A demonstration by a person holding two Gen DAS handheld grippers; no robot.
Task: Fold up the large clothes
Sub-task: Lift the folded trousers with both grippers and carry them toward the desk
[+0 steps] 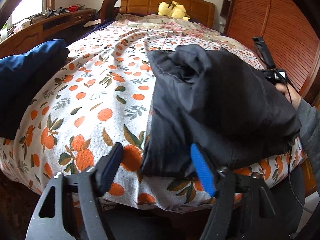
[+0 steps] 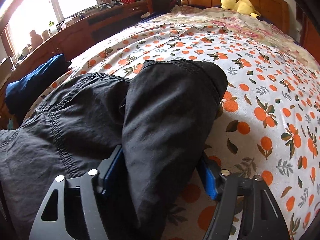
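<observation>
Pointing down at the orange-print bedspread (image 1: 96, 92), the left gripper (image 1: 158, 168) stands part open, nothing visibly pinched, its right pad at the near edge of the crumpled black fabric garment (image 1: 216, 104). In the right wrist view, the right gripper (image 2: 160, 172) straddles a raised garment fold; pad contact is hidden.

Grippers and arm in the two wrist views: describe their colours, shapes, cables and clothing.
The left gripper has black metal arms with cut-out slots and silver bolts, and two flat fingers faced with ribbed blue pads. The right gripper is built the same, with blue-padded fingers. From the left wrist view, a thin black cable runs beside a grey sleeve.
</observation>
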